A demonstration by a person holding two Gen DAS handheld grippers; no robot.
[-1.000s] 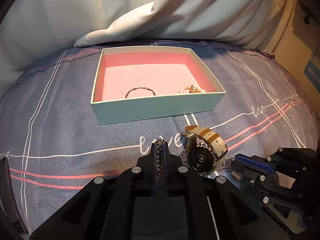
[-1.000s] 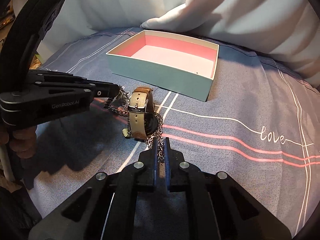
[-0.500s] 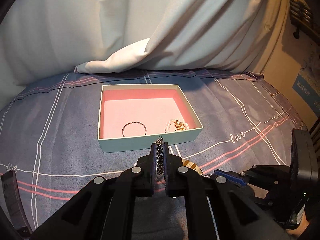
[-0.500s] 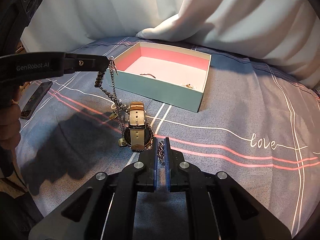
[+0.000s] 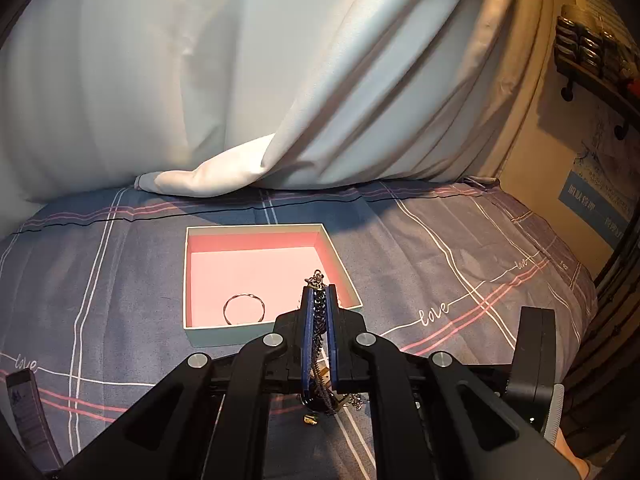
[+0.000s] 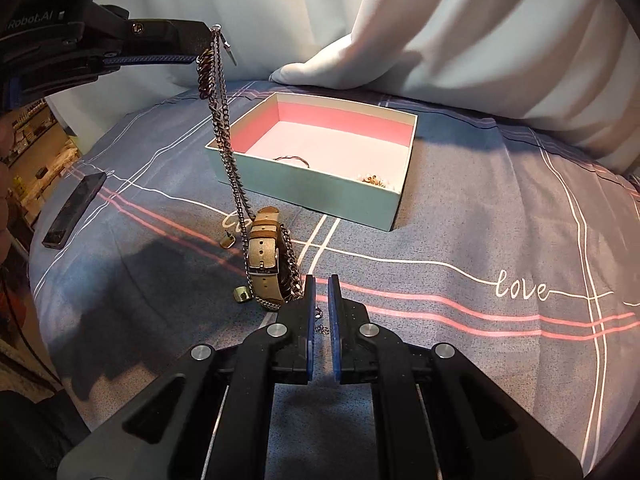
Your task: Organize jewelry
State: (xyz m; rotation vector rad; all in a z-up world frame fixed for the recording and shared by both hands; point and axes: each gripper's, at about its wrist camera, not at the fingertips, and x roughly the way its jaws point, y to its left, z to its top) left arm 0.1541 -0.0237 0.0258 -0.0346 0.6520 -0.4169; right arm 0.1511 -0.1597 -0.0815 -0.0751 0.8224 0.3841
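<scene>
My left gripper (image 5: 319, 292) is shut on a silver chain necklace (image 6: 224, 128) and holds it high above the bed. The chain hangs down and is tangled around a tan-strapped watch (image 6: 266, 258) that stands on the bedsheet. My right gripper (image 6: 321, 280) sits low just right of the watch, its jaws slightly apart, with the chain's end (image 6: 320, 322) lying between the fingers. A teal box with pink lining (image 5: 192, 280) holds a thin bangle (image 5: 244, 309) and a pearl piece (image 6: 374, 179).
A dark flat bar (image 6: 74, 210) lies on the sheet at the left. Small gold charms (image 6: 242, 294) lie by the watch. White bedding (image 6: 440, 40) is piled behind the box. A wall shelf (image 5: 592, 60) is at the far right.
My left gripper has risen steadily with the chain, drawing it taut above the watch. My right gripper's jaws have parted slightly and the chain's end now lies loose between them.
</scene>
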